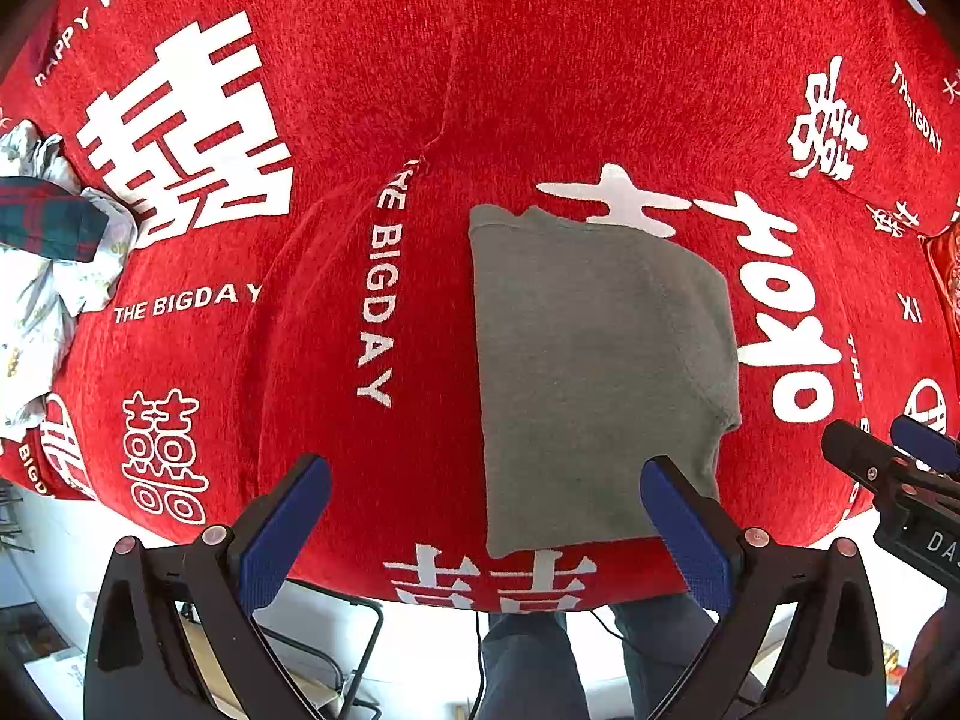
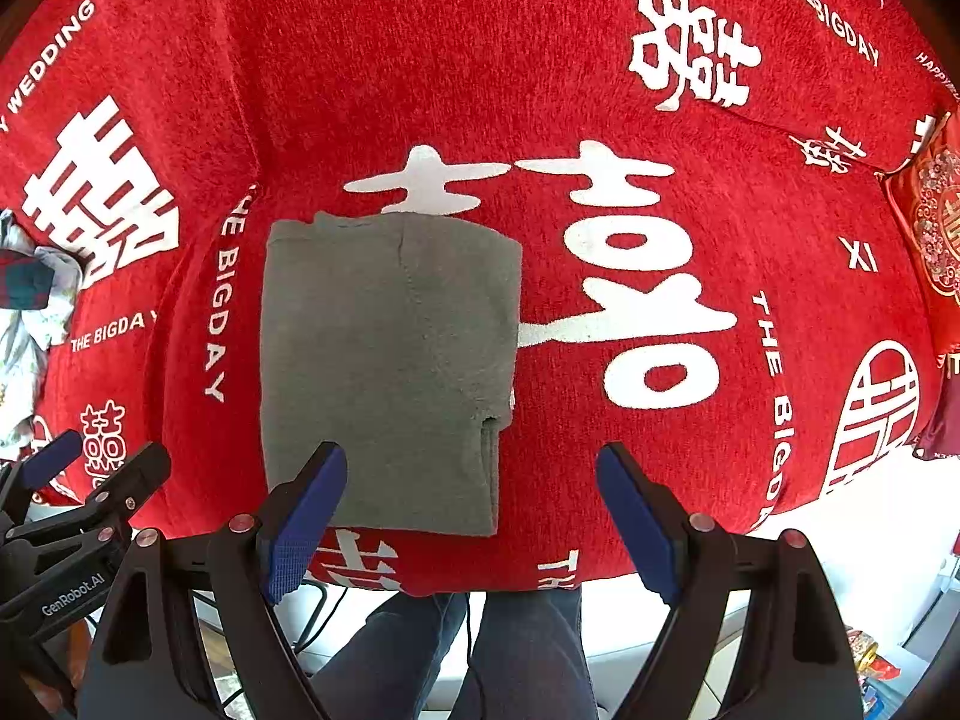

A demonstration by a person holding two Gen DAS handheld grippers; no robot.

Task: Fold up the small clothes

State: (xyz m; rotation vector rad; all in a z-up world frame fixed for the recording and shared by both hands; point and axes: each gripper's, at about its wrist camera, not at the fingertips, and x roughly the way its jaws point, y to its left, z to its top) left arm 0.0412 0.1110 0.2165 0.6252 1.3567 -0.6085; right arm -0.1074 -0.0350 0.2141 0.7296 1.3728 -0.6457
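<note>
A red cloth (image 1: 540, 60) with big white signs and words covers the counter. A gray shirt (image 1: 594, 372) lies flat on it, folded into a neat long shape, close to the front edge. The left gripper (image 1: 486, 516) has its fingers spread wide and holds nothing. The right gripper (image 2: 471, 504) also has its fingers wide apart and holds nothing. Far to the left sits a pile of other clothes (image 1: 42, 276).
</note>
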